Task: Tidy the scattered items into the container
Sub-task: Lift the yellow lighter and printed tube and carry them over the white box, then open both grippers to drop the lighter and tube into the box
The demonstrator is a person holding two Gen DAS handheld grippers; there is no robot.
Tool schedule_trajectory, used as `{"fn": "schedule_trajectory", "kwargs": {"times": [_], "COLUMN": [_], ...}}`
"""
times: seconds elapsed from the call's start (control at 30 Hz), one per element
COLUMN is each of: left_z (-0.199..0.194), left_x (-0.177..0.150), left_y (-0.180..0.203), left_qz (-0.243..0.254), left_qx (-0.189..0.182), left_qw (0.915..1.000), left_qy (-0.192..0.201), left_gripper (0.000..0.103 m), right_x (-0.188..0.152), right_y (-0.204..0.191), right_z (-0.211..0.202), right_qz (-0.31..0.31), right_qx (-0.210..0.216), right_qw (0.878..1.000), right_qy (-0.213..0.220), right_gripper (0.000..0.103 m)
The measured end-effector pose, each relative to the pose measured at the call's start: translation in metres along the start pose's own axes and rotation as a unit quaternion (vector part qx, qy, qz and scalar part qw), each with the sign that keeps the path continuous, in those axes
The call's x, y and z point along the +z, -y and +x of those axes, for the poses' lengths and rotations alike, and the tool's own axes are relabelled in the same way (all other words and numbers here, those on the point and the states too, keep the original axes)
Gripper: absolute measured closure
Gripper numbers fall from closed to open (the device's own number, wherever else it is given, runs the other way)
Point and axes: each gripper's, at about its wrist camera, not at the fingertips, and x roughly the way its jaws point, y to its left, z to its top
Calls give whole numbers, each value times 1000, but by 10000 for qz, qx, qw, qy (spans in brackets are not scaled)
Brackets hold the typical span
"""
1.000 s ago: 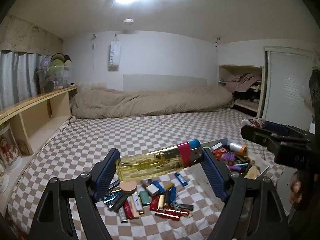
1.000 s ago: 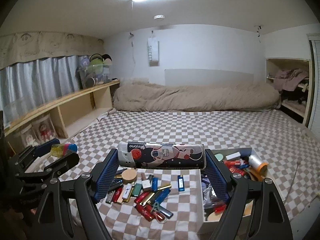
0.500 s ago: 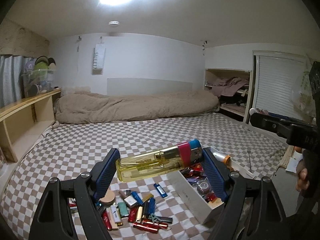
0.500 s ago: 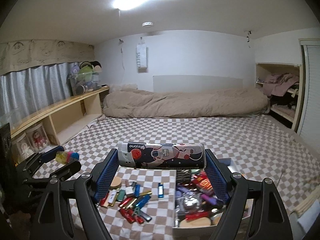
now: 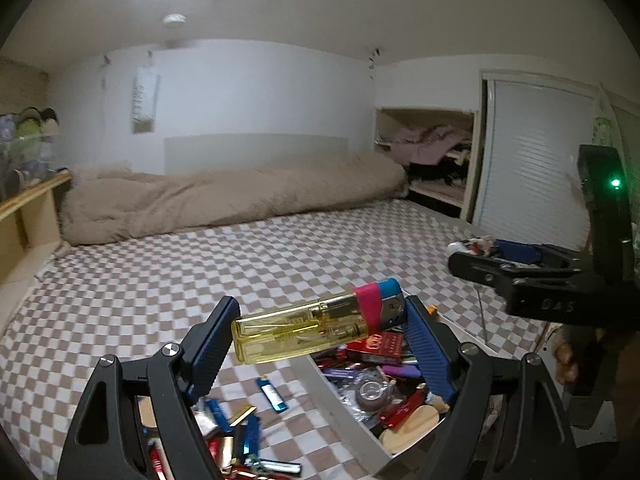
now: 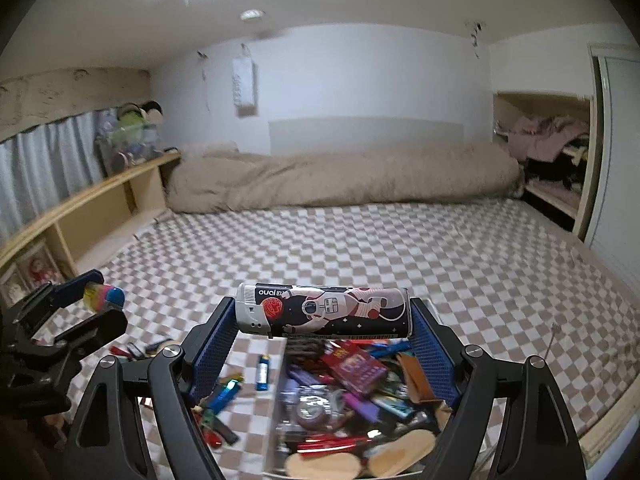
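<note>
On the checkered bed (image 6: 400,248), the white container (image 5: 340,396) is already heaped with clutter, so anything released above it could bounce off the pile or slide over the rim. Above it, the right gripper (image 6: 324,316) has its jaws pinching the astronaut-print lighter (image 6: 324,312) by its ends — a rounded body that could roll free. The left gripper (image 5: 320,330) clamps the big yellow lighter (image 5: 316,328) slightly tilted at the container's left edge (risking a drop outside). Small lighters (image 5: 272,394) lie scattered left of the container.
</note>
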Motion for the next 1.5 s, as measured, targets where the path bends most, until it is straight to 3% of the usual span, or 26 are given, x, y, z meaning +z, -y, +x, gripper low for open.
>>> {"fn": "schedule_trajectory", "kwargs": {"times": [0.47, 0.67, 0.9, 1.23, 1.5], "left_z": [90, 111, 129, 158, 182], "left_x": [-9, -20, -30, -35, -48], "left_y": [6, 10, 15, 11, 19], "left_qz": [-92, -78, -76, -368, -260], "left_qx": [-314, -468, -562, -814, -658], "left_qw": [9979, 9961, 9937, 9851, 9787], "left_qy": [-553, -747, -963, -1472, -1925], "left_gripper": [21, 21, 21, 21, 21], "right_x": [-33, -72, -102, -113, -110], "right_y": [35, 34, 42, 48, 46], "right_z": [58, 75, 91, 107, 99], "right_qz": [185, -27, -183, -221, -276], "right_qx": [30, 43, -41, -270, -222], "right_qw": [9956, 9859, 9742, 9649, 9665], "right_qy": [-918, -1674, -2249, -2602, -2543], "right_gripper": [19, 19, 19, 19, 13]}}
